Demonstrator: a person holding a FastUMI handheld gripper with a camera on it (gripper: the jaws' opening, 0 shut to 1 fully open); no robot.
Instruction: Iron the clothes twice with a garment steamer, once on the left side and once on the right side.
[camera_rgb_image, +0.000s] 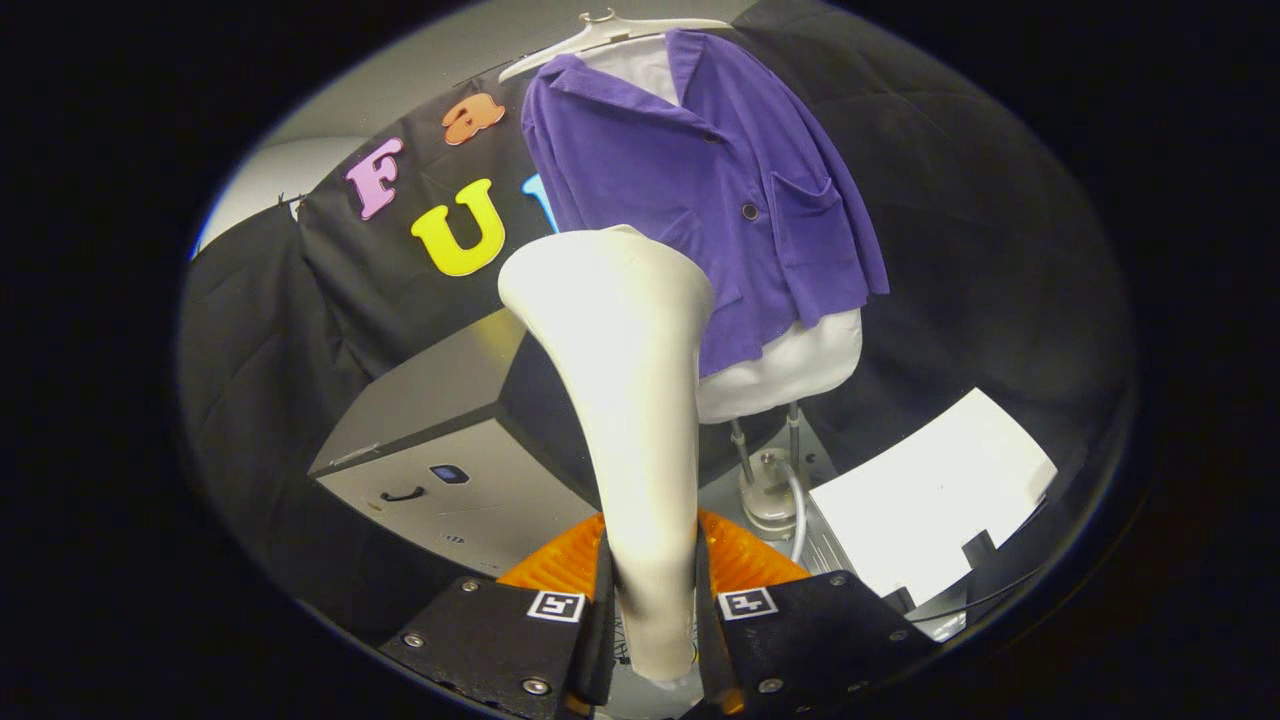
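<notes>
My gripper (650, 610) is shut on the handle of a cream garment steamer (625, 360), both fingers pressing its narrow lower part. The steamer's wide head rises ahead of the fingers and tilts toward a purple shirt (720, 170). The shirt hangs on a white hanger (600, 30) over a white padded form (790, 365), beyond the steamer head. The steamer head covers the shirt's lower left part. I cannot tell whether the head touches the cloth.
A grey cabinet (440, 450) with a handle stands left of the steamer. The steamer's base and hose (775, 490) sit under the shirt on thin poles. A white board (930, 495) lies to the right. An orange part (740, 560) shows behind the fingers.
</notes>
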